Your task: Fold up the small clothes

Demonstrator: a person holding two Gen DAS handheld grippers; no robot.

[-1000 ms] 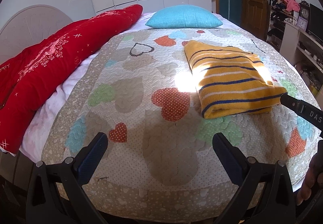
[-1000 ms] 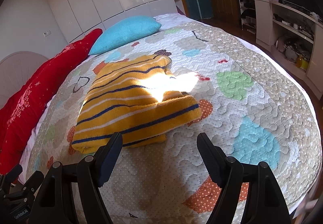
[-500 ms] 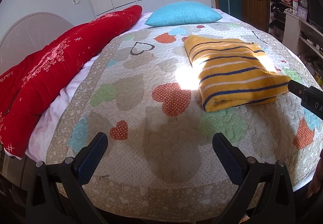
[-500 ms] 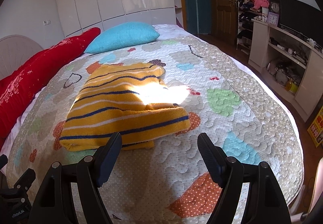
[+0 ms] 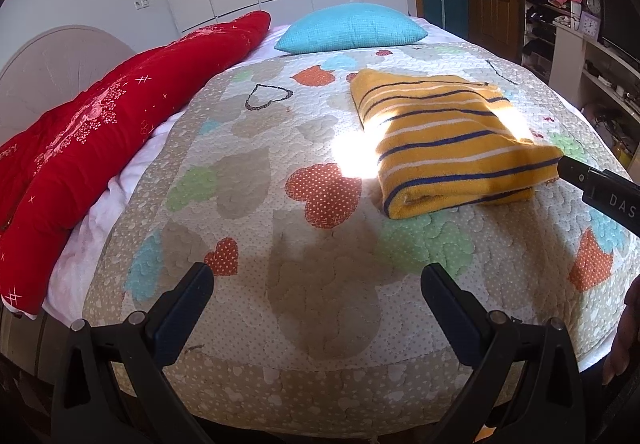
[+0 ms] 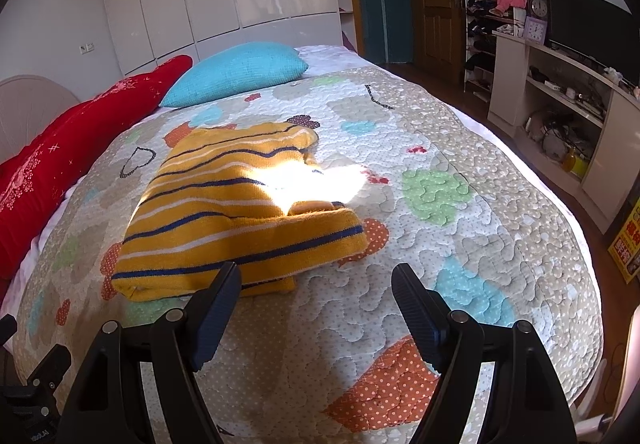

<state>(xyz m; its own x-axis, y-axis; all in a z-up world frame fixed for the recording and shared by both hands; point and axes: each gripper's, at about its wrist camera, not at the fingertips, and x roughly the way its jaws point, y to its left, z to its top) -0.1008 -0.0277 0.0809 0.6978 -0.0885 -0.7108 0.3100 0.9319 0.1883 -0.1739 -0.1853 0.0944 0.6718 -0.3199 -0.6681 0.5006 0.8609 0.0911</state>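
A yellow knitted garment with navy and white stripes (image 5: 452, 140) (image 6: 236, 216) lies folded into a thick rectangle on the quilted bedspread (image 5: 280, 212) (image 6: 460, 244). My left gripper (image 5: 316, 296) hovers over the bed's near edge, open and empty, with the garment ahead and to its right. Just in front of the garment's near edge my right gripper (image 6: 316, 292) stands open, nothing between its fingers. One of the right gripper's fingers (image 5: 600, 192) shows at the right edge of the left wrist view, close to the garment's corner.
A long red cushion (image 5: 112, 132) (image 6: 60, 160) runs along the bed's left side. A turquoise pillow (image 5: 352, 28) (image 6: 240, 76) lies at the far end. White wardrobes stand behind; shelves with clutter (image 6: 560, 96) and a wooden door (image 6: 436, 4) are on the right.
Both wrist views have tilted and drawn back a little, so more of the room shows. The folded garment has stayed in place and both grippers have stayed open.
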